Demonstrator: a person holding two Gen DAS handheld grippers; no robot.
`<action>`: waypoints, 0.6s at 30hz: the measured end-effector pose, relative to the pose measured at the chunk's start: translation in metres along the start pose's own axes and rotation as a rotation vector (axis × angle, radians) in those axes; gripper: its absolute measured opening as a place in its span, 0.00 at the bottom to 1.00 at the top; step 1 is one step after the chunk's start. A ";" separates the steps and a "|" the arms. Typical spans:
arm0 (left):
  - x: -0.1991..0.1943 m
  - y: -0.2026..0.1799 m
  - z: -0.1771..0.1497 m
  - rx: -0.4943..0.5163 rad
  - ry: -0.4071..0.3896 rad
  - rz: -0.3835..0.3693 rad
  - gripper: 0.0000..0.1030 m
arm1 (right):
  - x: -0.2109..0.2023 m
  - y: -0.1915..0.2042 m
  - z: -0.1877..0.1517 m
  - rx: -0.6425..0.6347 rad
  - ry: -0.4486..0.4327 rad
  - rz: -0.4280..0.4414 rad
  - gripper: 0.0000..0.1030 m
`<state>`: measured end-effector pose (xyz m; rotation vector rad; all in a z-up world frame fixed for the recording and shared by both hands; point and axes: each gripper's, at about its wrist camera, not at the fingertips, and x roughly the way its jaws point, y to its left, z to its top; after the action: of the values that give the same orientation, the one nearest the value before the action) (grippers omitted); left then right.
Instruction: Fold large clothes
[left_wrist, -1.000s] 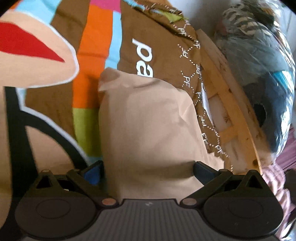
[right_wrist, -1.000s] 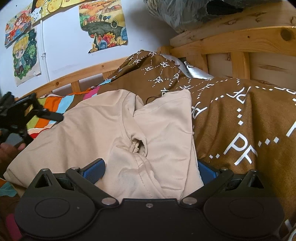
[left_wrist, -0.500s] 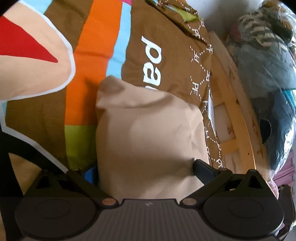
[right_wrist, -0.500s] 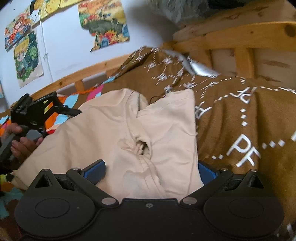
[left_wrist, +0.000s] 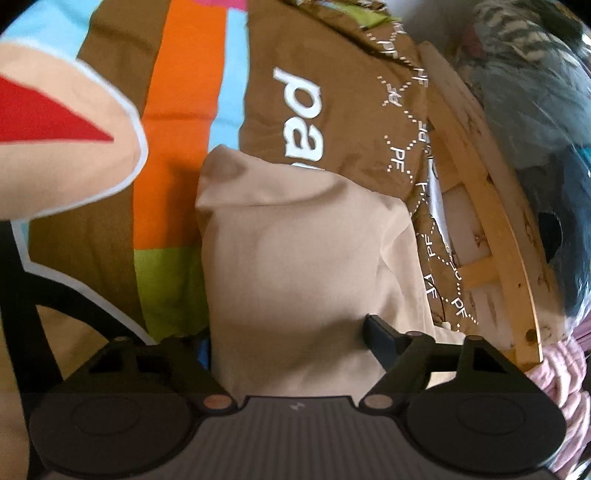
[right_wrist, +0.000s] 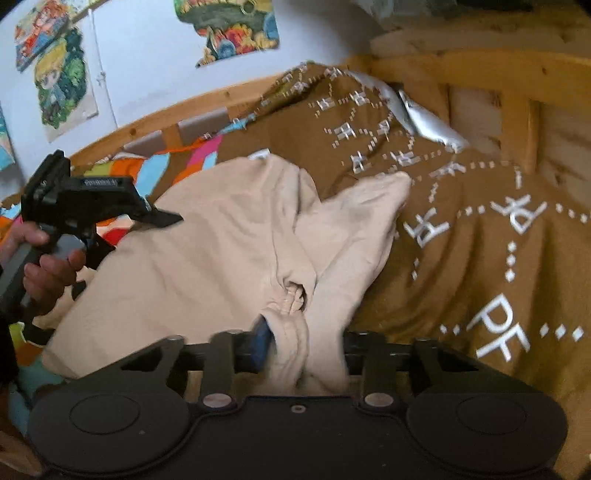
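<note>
A beige garment (left_wrist: 295, 258) lies partly folded on the bed, smooth in the left wrist view. In the right wrist view the same garment (right_wrist: 207, 251) bunches into a gathered knot near its front edge. My right gripper (right_wrist: 303, 343) is shut on that bunched cloth, fingers close together. My left gripper (left_wrist: 291, 339) is open, its fingers wide apart with the garment's near end lying between them. From the right wrist camera, the left gripper (right_wrist: 99, 206) sits at the garment's far left side, held by a hand (right_wrist: 48, 266).
A brown bedspread (right_wrist: 480, 240) with white lettering and coloured stripes (left_wrist: 177, 110) covers the bed. A wooden bed rail (left_wrist: 491, 229) runs along the right, with plastic-wrapped bundles of clothes (left_wrist: 535, 110) beyond it. Posters (right_wrist: 62, 85) hang on the white wall.
My right gripper's fingers have closed in from wide apart and pinched the bunched cloth. The left gripper's fingers have narrowed a little, and it has moved in toward the garment.
</note>
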<state>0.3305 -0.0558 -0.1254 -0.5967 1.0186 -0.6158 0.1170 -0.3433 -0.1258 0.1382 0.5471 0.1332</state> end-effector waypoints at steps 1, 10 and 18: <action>-0.004 -0.004 -0.003 0.016 -0.020 0.006 0.74 | -0.004 0.001 0.003 -0.006 -0.014 0.012 0.18; -0.061 -0.020 -0.002 0.094 -0.127 -0.009 0.68 | -0.017 0.056 0.033 -0.144 -0.118 0.134 0.16; -0.162 -0.001 0.029 0.137 -0.317 0.139 0.68 | 0.038 0.147 0.074 -0.263 -0.208 0.262 0.16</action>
<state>0.2935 0.0637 -0.0180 -0.4799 0.7072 -0.4472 0.1748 -0.2000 -0.0583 -0.0336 0.2978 0.4394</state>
